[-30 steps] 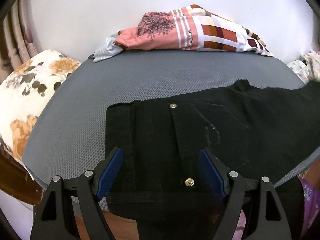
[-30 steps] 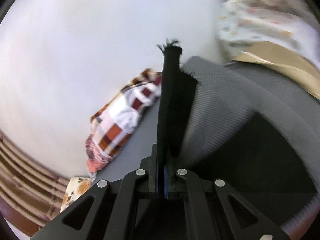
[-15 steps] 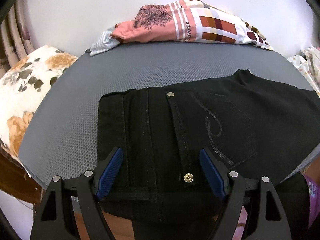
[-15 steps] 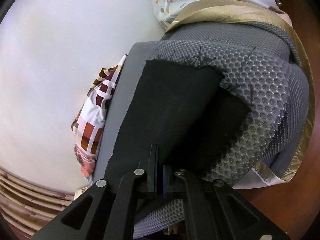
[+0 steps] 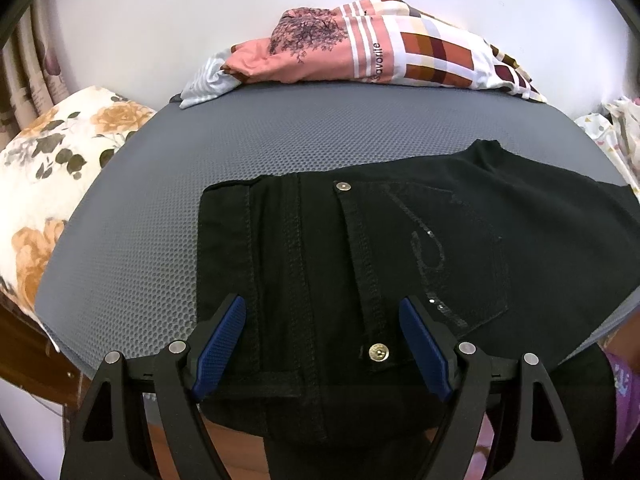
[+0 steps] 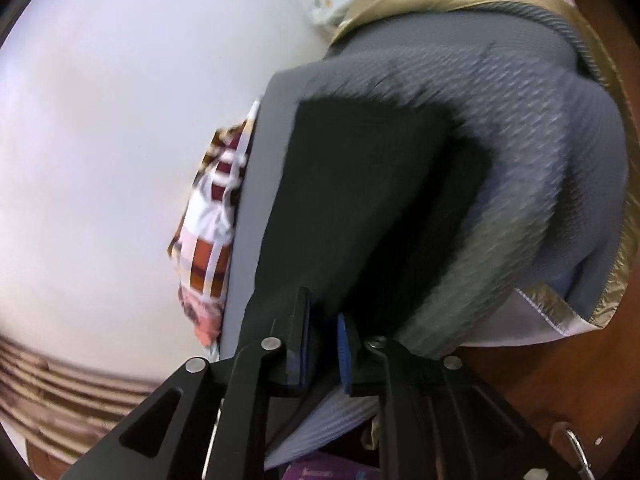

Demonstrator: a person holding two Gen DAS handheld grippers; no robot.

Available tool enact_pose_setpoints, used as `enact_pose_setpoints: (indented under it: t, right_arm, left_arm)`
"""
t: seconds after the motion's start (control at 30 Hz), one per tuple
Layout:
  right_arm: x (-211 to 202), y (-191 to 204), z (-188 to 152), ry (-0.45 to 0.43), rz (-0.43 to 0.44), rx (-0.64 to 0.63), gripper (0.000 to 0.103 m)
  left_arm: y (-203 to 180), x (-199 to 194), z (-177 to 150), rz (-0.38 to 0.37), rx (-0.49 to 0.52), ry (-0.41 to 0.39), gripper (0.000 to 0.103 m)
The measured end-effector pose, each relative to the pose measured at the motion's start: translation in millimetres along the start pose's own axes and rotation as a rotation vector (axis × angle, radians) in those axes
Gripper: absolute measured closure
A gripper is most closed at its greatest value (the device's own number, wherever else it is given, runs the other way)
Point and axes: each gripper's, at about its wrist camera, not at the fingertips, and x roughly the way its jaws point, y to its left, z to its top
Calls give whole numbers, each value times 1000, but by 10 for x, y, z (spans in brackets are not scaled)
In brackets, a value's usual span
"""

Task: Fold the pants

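bare mat (image 5: 280, 152) ahead, clothes heap (image 5: 372, 56) behind

Evenly and softly lit, without glare or hard shadows; sharp in the left wrist view, smeared by motion blur in the right, with fisheye bending and dark corners.
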Motion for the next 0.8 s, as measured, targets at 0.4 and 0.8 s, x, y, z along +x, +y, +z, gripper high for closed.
enact_pose_setpoints:
  t: [0.4,0.8]
  right_arm:
    - [252,102,-463,151,-95,-84,100]
    - [552,382,-722,255,43,-74,65]
  left_arm:
    - [90,-3,-80,32,28,-1,23]
    - [119,-132,-76,58,39,-19,23]
